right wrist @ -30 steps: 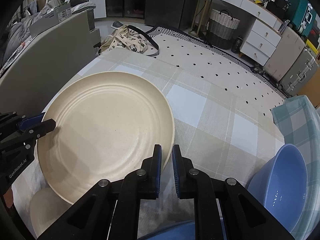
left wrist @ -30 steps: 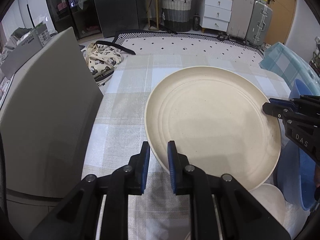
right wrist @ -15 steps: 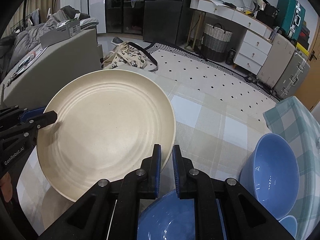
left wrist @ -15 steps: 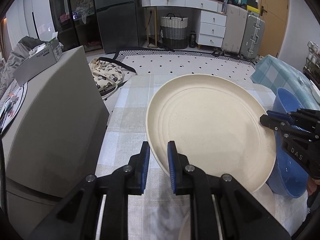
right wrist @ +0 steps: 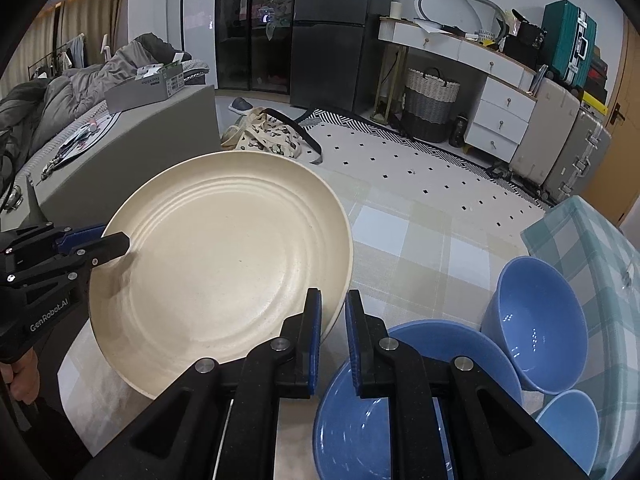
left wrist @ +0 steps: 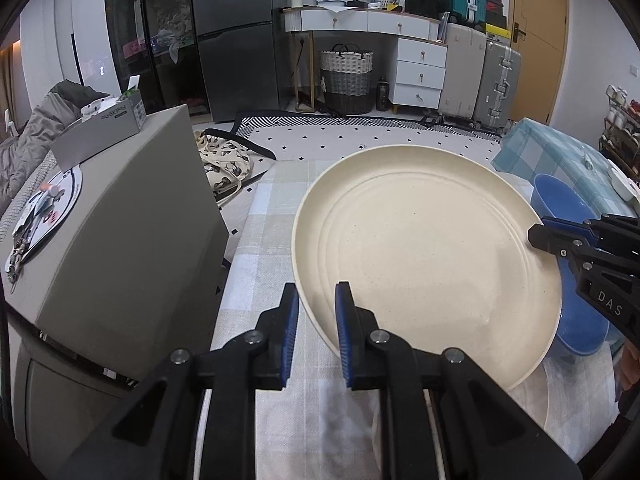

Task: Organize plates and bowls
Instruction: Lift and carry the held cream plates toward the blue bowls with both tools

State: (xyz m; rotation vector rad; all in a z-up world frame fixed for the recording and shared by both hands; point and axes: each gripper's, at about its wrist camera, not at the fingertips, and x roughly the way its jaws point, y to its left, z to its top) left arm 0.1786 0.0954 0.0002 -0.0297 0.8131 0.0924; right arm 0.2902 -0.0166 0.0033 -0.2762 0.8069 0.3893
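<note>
Two grippers hold one large cream plate (left wrist: 432,248) by opposite edges, lifted clear of the checked tablecloth (left wrist: 260,248): the left gripper (left wrist: 317,312) has its blue-padded jaws clamped on the plate's near-left rim, and the right gripper (right wrist: 333,320) is clamped likewise on the rim at the other side. "GenRobot.AI" is printed in white on the left gripper's body as seen from the right wrist, and "DAS" shows on the right gripper's body in the left wrist view. Just right of the plate sit three blue bowls, a wide one (right wrist: 360,420) beside the right gripper, a deeper one (right wrist: 536,328) beyond it, and a small one (right wrist: 572,420) at the edge. A grey box (left wrist: 104,120) with print too small to read rests on a grey sofa back (left wrist: 120,232) left of the plate. Beyond the plate lie a dotted white rug (right wrist: 400,160), a patterned tote bag (right wrist: 268,136), a woven basket (left wrist: 346,80), white drawers (left wrist: 422,76), suitcases (left wrist: 480,80) and a dark fridge (left wrist: 236,40).
</note>
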